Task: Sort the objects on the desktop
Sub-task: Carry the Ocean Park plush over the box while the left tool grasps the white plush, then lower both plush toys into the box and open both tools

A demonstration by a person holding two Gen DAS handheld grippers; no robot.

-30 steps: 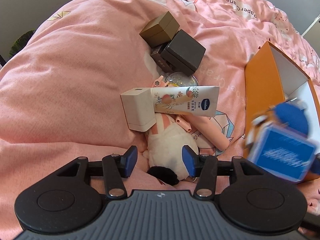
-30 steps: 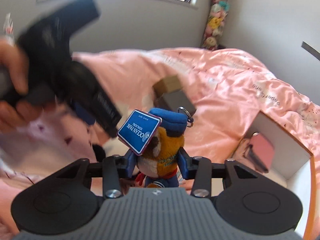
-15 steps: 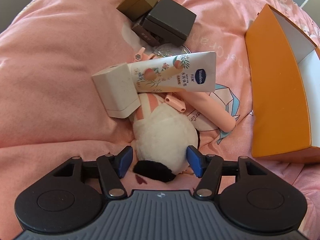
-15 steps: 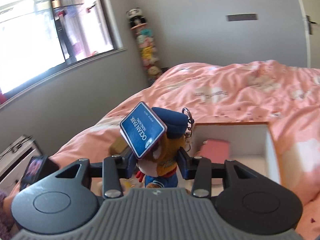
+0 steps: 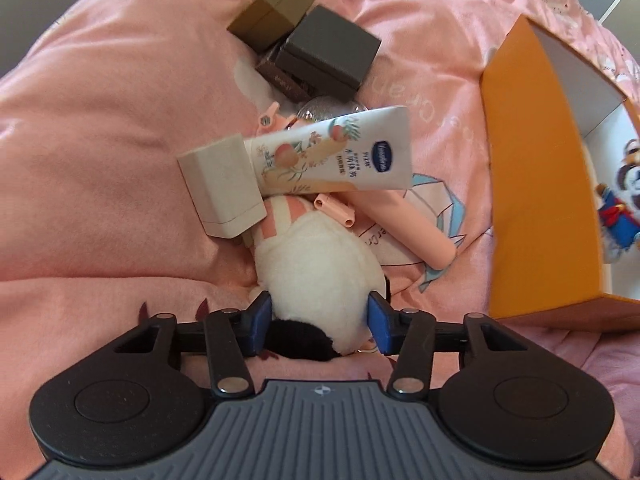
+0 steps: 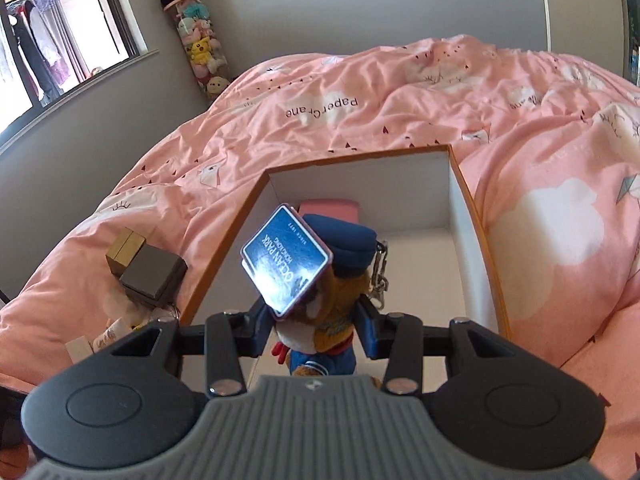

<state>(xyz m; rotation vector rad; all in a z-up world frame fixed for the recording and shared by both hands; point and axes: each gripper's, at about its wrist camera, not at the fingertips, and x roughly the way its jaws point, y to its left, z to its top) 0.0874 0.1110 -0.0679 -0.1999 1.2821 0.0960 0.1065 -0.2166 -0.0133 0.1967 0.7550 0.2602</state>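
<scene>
A white plush toy [image 5: 316, 268] with a black patch lies on the pink duvet, partly under a cream box [image 5: 222, 188] and a lotion tube [image 5: 336, 156]. My left gripper [image 5: 319, 320] points down over it, jaws closing, and both blue pads touch the plush's sides. My right gripper [image 6: 314, 334] is shut on a brown plush keychain toy [image 6: 332, 276] with a blue cap and a blue tag [image 6: 286, 266]. It holds the toy above the open orange box [image 6: 460, 208]. The toy [image 5: 624, 200] also shows at the right edge of the left wrist view, inside the orange box [image 5: 536, 184].
A pink case [image 6: 330, 210] lies inside the box at its far end. Behind the tube sit a dark grey box [image 5: 328, 52], an olive box [image 5: 272, 10], a clear round lid and a pink cylinder [image 5: 404, 224]. The duvet is soft and rumpled.
My left gripper has come down over the white plush, widened, then closed against its sides. My right gripper has rolled and swung across to above the orange box, still holding the keychain toy.
</scene>
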